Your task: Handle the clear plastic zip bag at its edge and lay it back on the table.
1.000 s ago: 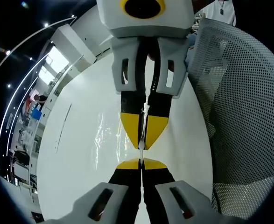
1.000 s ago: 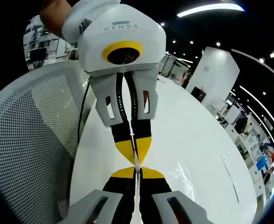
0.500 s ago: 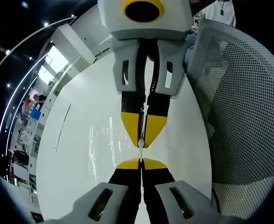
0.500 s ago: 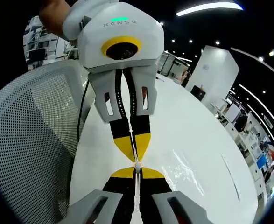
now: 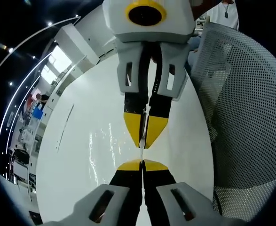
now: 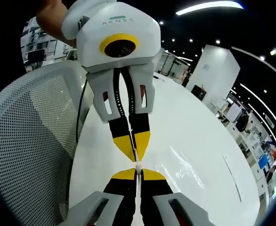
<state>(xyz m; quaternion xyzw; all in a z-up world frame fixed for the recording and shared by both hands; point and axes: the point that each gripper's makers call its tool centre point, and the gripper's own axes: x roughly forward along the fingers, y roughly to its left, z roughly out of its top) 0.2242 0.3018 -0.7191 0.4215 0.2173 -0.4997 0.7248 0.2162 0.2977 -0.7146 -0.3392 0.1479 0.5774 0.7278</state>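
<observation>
Fingers (image 5: 134,165) apparently pinching bag (image 5: 105,150) edge

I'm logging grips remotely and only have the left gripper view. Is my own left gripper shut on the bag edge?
Observer: In the right gripper view, the left gripper comes in from above with its yellow tips closed on the clear plastic zip bag edge.
Operator: What sits behind that gripper?
Observer: A person's hand holds its white body, above a grey mesh chair.
Operator: Does the bag touch the table?
Observer: Its glossy film spreads to the right over the white table; I cannot tell whether it rests on it.
Operator: And the right gripper?
Observer: The right gripper is shut on the same edge, tip to tip with the left.
</observation>
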